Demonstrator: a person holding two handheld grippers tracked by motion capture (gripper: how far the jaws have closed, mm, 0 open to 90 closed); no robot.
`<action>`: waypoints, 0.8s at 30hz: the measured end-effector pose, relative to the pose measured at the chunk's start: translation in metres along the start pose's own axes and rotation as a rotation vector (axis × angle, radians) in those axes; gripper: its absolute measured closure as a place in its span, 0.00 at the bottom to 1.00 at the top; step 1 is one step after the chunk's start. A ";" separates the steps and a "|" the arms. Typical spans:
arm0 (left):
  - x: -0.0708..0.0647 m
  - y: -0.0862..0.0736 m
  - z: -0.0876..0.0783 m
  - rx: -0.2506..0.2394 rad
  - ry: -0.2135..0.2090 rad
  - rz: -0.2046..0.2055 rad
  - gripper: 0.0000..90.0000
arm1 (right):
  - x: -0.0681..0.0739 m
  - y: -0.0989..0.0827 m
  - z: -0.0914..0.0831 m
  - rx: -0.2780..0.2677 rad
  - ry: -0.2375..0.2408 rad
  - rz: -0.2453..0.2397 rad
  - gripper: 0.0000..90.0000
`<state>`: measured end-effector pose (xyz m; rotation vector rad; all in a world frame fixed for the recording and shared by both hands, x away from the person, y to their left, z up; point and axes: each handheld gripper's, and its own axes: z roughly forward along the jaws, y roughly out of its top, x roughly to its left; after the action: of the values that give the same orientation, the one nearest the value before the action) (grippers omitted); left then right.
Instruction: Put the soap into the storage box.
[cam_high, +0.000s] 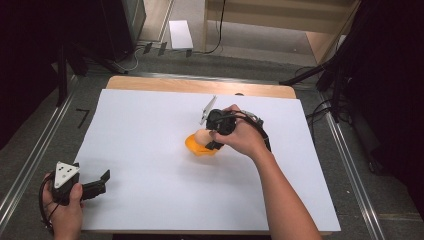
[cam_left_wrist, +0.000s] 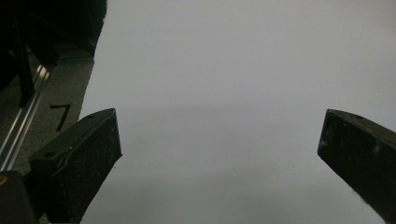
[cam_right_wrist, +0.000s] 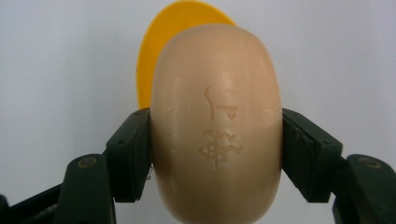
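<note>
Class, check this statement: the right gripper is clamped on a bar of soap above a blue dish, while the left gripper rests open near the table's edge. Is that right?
Not quite: the dish is orange-yellow, not blue, as the right gripper view shows. The rest stands: the right gripper is clamped on the soap, and the left gripper rests open near the table's edge.

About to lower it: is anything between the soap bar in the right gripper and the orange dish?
Nothing visible. The right gripper clamps the soap bar by its sides, and the orange dish lies directly behind it on bare white paper. The left gripper sits far off, open.
</note>
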<state>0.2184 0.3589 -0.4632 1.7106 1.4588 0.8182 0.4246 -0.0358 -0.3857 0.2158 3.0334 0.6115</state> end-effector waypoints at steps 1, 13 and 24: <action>0.000 0.000 0.000 0.000 0.000 0.000 0.00 | 0.000 0.001 0.002 0.010 0.000 0.002 0.36; 0.000 0.000 0.000 -0.001 -0.003 -0.002 0.00 | -0.004 0.008 0.012 0.046 0.020 -0.020 0.36; 0.000 0.000 0.000 0.001 -0.001 -0.001 0.00 | -0.009 0.007 0.014 0.022 0.050 -0.010 0.36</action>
<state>0.2184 0.3590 -0.4631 1.7107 1.4590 0.8162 0.4350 -0.0250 -0.3957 0.1888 3.0887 0.5918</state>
